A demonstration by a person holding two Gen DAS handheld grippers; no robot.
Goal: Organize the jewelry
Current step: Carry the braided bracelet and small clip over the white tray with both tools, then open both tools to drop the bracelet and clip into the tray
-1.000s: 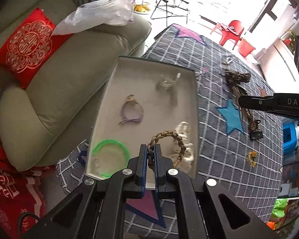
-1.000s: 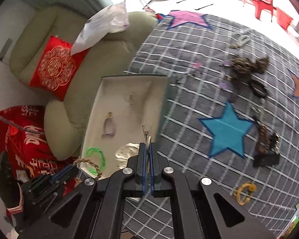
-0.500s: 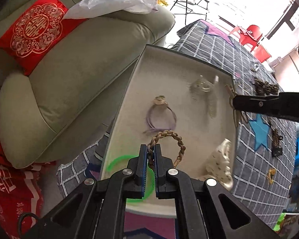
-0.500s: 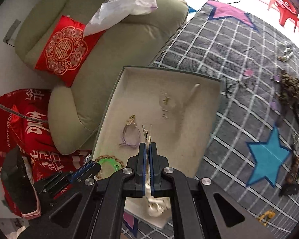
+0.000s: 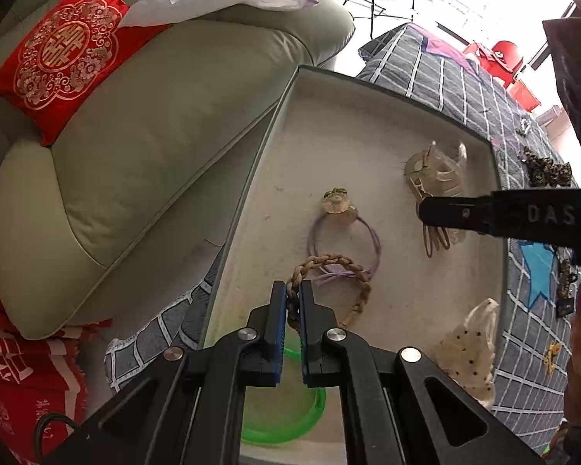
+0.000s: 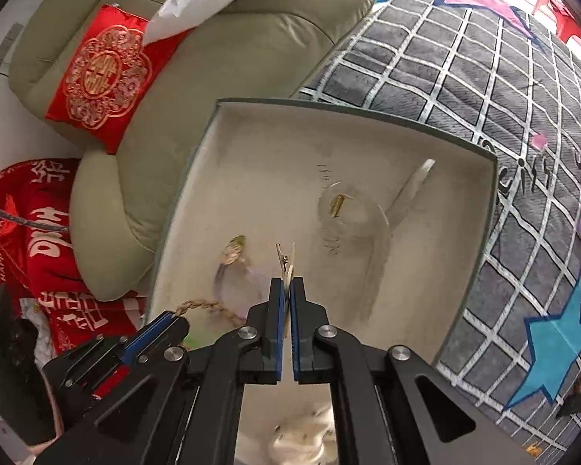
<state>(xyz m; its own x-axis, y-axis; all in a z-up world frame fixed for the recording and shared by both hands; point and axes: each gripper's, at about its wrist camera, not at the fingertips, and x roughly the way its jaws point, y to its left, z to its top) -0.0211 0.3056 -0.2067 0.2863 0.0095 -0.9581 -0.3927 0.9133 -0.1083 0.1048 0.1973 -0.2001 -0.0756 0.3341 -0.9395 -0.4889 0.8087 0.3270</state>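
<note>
Your left claw (image 5: pixel 293 302) grips the braided bracelet (image 5: pixel 331 271) above the tray (image 5: pixel 368 89); your right claw (image 6: pixel 286 302) pinches a metal clip (image 6: pixel 285 261). Release each over bare tray floor, clear of the purple band (image 5: pixel 342 240).

left claw (image 5: pixel 293 302) clamped, right claw (image 6: pixel 285 298) clamped

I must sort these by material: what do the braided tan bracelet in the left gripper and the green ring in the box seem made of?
Braided tan bracelet: probably woven leather or cord, matte, with plaited strands showing. Green ring: likely translucent plastic, since it is glossy, smooth and bright, and light passes through.
</note>
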